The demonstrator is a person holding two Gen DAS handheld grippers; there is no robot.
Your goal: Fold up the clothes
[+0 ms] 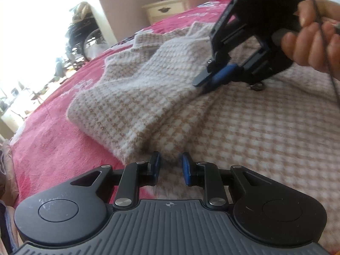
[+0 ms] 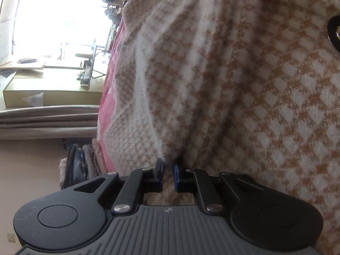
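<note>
Bright window glare washes out the far left of both views. A pink bedspread (image 1: 48,140) with pale markings covers the bed. At its far edge stands a cream bedside cabinet (image 1: 167,8) against the wall.

On the bedspread lies a fuzzy beige-and-white checked knit garment (image 1: 136,97), spread across the middle and right of the bed. One part of it is folded over on itself, forming a thick doubled edge toward the left; a sleeve-like flap (image 1: 146,40) lies at its far end.

Left gripper (image 1: 170,163), black with blue pads: low at the near edge of the garment, where the folded layer meets the flat layer. Jaws a narrow gap apart, knit showing between them. Whether the pads press on the fabric, I cannot tell.

Right gripper (image 1: 205,82), seen from the left wrist view: angled down onto the garment's fold further up the bed, held by a hand (image 1: 312,42) at upper right, a thin cable trailing past the fingers. In the right wrist view its jaws (image 2: 169,170) stand nearly together, clamped on a raised pinch of the checked knit, with creases fanning out from the tips.
</note>
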